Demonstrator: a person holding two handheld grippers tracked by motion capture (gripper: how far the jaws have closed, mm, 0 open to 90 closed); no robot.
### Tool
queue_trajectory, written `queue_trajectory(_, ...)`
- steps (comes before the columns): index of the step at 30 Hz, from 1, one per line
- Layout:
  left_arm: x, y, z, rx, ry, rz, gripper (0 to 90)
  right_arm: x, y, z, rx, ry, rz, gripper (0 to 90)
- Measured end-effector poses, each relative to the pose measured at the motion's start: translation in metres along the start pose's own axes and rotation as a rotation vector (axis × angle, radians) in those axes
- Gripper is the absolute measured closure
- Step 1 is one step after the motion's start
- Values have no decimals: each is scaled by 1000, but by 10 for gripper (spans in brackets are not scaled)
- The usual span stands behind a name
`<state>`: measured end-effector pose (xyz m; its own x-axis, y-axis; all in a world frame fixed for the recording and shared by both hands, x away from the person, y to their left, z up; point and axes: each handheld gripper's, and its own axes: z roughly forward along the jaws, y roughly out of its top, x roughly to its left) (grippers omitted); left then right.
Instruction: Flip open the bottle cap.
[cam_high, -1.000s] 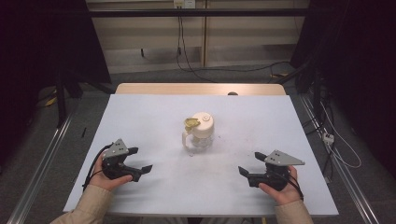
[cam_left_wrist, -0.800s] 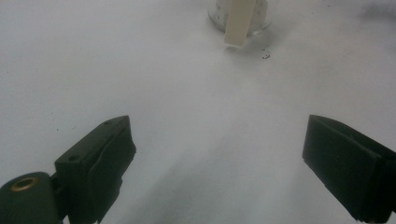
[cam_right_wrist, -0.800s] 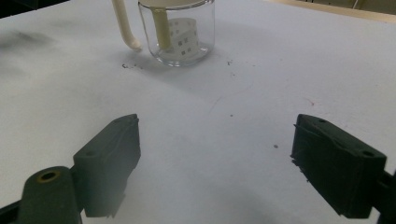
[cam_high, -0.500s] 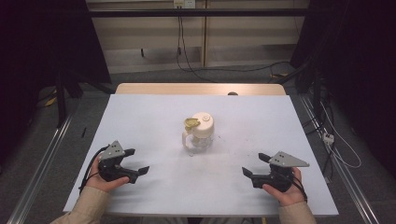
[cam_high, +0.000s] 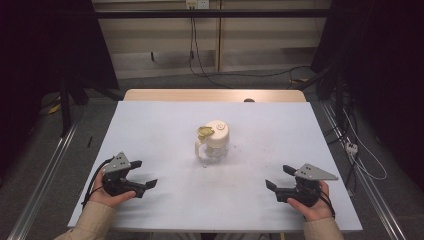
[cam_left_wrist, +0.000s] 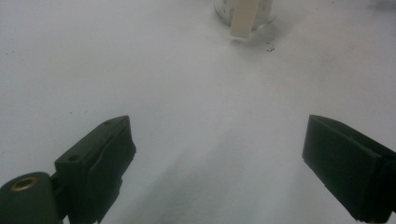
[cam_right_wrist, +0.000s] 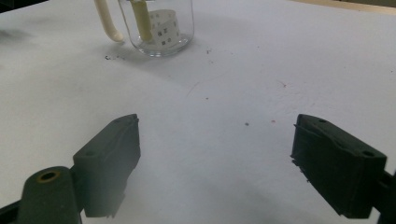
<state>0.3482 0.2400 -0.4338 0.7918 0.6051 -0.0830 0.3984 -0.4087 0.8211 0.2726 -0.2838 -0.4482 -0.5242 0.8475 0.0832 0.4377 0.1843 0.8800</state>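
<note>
A clear glass jug (cam_high: 214, 145) with a cream lid and handle is seen standing upright near the middle of the white counter (cam_high: 150, 125). The left gripper (cam_high: 141, 175) and the right gripper (cam_high: 278, 177) are held low over the counter's near edge, well apart from the jug on either side. The jaws of both are spread wide, with nothing between them.

The high view looks forward and down from above the near edge of the white table (cam_high: 150, 130), taking in its whole top and the floor beyond. Each gripper view sits low, close to the tabletop, looking out between its own two black jaws toward the glass jug (cam_high: 214, 141) at frame top (cam_left_wrist: 243, 11) (cam_right_wrist: 156, 25). All three views share that jug and the surrounding tabletop.
</note>
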Motion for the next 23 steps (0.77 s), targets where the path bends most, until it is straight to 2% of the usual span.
queue_trajectory(5,2,-1,-1,4,6,8,85,-1,-2,-1,0,2,1,151)
queue_trajectory(14,2,-2,-1,-10,4,-2,85,1,-5,1,6,6,-1,151)
queue_trajectory(23,1,-1,2,-6,2,3,86,2,-3,2,-1,3,-23,148)
